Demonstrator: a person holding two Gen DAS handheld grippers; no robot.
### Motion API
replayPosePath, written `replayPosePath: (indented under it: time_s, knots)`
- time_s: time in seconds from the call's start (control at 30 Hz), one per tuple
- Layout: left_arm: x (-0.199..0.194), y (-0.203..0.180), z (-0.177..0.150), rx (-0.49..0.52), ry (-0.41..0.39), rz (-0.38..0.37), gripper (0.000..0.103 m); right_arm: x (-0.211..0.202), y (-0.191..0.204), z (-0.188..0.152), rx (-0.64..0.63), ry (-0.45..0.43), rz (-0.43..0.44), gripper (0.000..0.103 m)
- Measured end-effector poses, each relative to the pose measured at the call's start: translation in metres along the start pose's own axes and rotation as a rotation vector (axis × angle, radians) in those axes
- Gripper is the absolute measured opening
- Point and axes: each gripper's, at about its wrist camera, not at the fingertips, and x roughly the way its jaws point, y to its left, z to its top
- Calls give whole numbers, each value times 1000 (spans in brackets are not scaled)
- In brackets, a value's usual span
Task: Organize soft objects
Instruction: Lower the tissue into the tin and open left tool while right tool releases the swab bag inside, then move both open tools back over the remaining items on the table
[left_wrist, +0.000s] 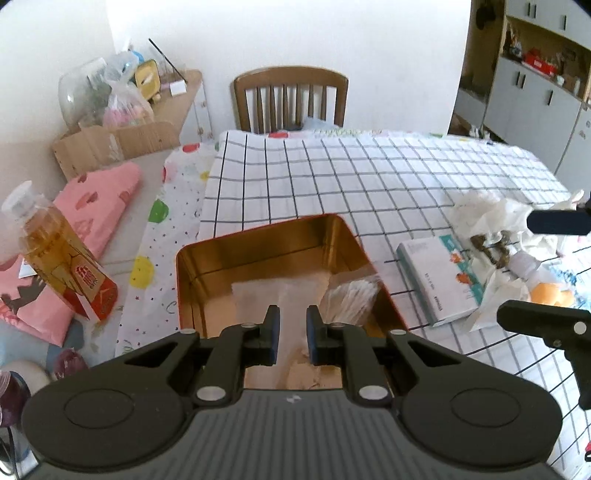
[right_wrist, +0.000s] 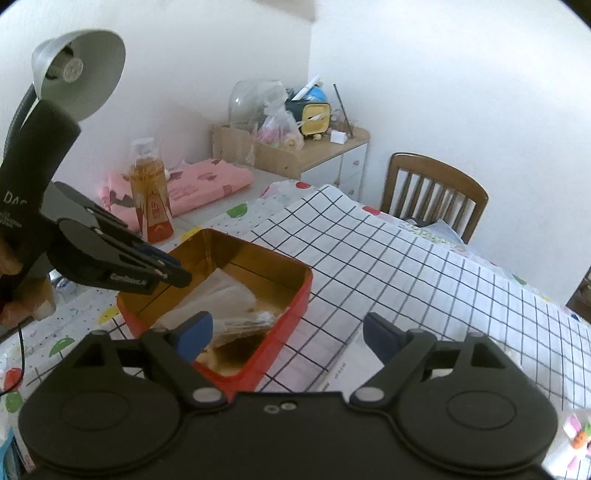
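Note:
A red tin (left_wrist: 258, 236) with a gold inside stands open on the checked cloth (left_wrist: 369, 177). In it lie a clear plastic bag (left_wrist: 273, 295) and a pack of cotton swabs (left_wrist: 351, 299). My left gripper (left_wrist: 292, 332) hangs over the tin's near end, its jaws almost together with nothing between them. In the right wrist view the left gripper (right_wrist: 183, 275) sits above the tin (right_wrist: 295, 295), and the swab pack (right_wrist: 247, 321) shows inside. My right gripper (right_wrist: 288, 336) stands wide open and empty, near the tin's right side. A boxed tissue pack (left_wrist: 439, 280) and crumpled white tissue (left_wrist: 491, 218) lie right of the tin.
A bottle of yellow liquid (left_wrist: 55, 251) and a folded pink cloth (left_wrist: 96, 206) lie left of the tin. A wooden chair (left_wrist: 291, 96) stands at the table's far side. A grey lamp (right_wrist: 81, 70) rises at the left. An orange object (left_wrist: 550, 295) lies among the tissue.

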Motion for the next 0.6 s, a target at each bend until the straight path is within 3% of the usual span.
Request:
replayPosePath:
  time_s: [0.3, 0.6]
  knots:
    - [-27, -33, -3, -20, -55, -37, 14, -42, -26, -19, 78, -34, -25, 89]
    - [-42, -84, 3, -6, -121, -88, 14, -87, -66, -44, 131, -81, -103, 91]
